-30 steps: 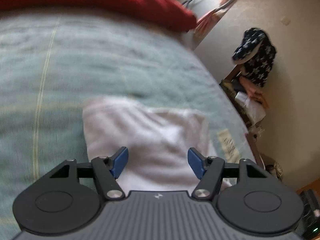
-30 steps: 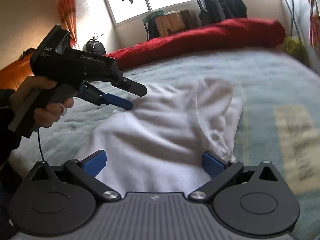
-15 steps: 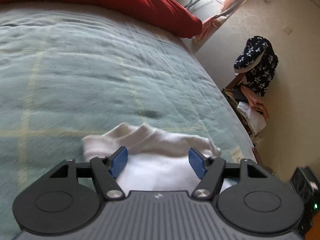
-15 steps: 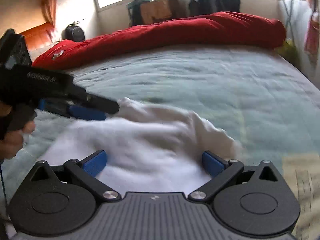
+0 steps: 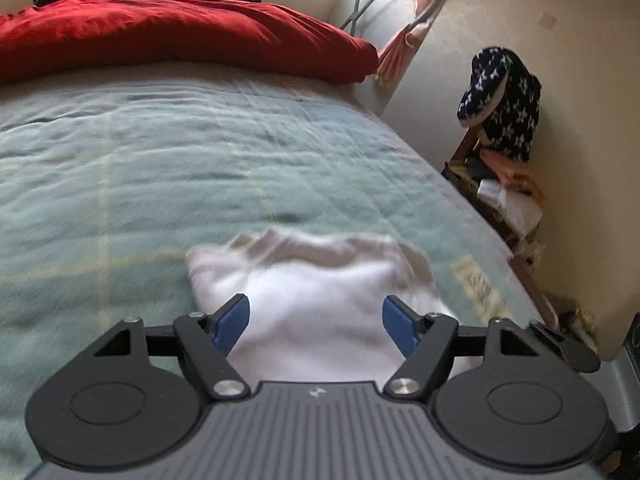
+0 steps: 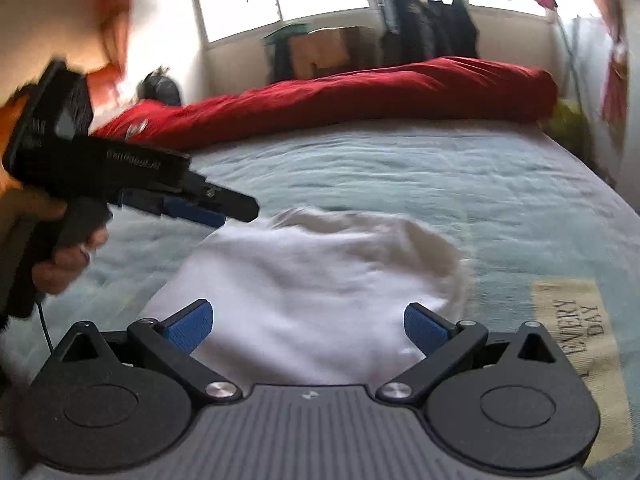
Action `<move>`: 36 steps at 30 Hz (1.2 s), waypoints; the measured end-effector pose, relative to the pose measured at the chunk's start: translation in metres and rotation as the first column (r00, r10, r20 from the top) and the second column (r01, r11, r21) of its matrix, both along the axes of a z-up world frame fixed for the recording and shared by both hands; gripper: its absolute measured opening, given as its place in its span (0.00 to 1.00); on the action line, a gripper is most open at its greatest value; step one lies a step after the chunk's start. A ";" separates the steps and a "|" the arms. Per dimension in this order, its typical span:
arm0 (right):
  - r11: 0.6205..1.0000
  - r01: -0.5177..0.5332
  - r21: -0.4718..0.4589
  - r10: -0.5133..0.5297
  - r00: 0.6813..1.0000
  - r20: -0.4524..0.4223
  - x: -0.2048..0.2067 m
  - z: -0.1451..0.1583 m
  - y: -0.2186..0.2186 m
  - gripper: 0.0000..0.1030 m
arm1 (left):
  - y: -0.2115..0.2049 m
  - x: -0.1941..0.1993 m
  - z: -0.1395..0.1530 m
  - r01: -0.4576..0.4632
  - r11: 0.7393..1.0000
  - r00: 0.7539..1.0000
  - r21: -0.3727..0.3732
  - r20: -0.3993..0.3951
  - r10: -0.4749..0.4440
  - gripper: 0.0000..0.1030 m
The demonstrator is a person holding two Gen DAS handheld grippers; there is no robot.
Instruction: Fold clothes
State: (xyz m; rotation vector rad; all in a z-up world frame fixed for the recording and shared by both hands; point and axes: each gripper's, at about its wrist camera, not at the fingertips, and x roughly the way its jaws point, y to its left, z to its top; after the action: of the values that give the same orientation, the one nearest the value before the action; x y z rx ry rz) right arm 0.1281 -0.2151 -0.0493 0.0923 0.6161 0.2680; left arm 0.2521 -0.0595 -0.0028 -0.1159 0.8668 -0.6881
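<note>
A white garment (image 5: 316, 288) lies in a soft, rounded bundle on the pale green bed cover (image 5: 120, 168). My left gripper (image 5: 316, 318) hovers open over its near part, blue pads wide apart and holding nothing. In the right wrist view the same white garment (image 6: 312, 280) fills the middle, and my right gripper (image 6: 308, 324) is open above its near edge. The left gripper (image 6: 232, 212), held by a hand (image 6: 60, 268), also shows there, above the garment's far left corner and apart from the cloth.
A red duvet (image 6: 360, 92) lies rolled along the far end of the bed. To the right of the bed stands a chair (image 5: 500, 120) piled with clothes, against the wall. A printed label (image 6: 576, 328) lies on the cover right of the garment.
The garment went from spread out with a sleeve showing to a more compact bundle. Both grippers stayed open and pulled back and tilted up, so more of the room shows.
</note>
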 end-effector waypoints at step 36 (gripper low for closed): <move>0.994 0.079 -0.078 -0.082 0.996 -0.043 -0.010 -0.017 0.000 1.00 | -0.027 -0.009 -0.019 -0.025 1.000 0.999 0.017 -0.037 0.025 0.72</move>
State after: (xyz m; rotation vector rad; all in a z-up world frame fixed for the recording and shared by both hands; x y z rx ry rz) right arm 0.1182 -0.2155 -0.0666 0.0494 0.6665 0.1643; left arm 0.2427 -0.0861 -0.0218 -0.1251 0.9047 -0.6569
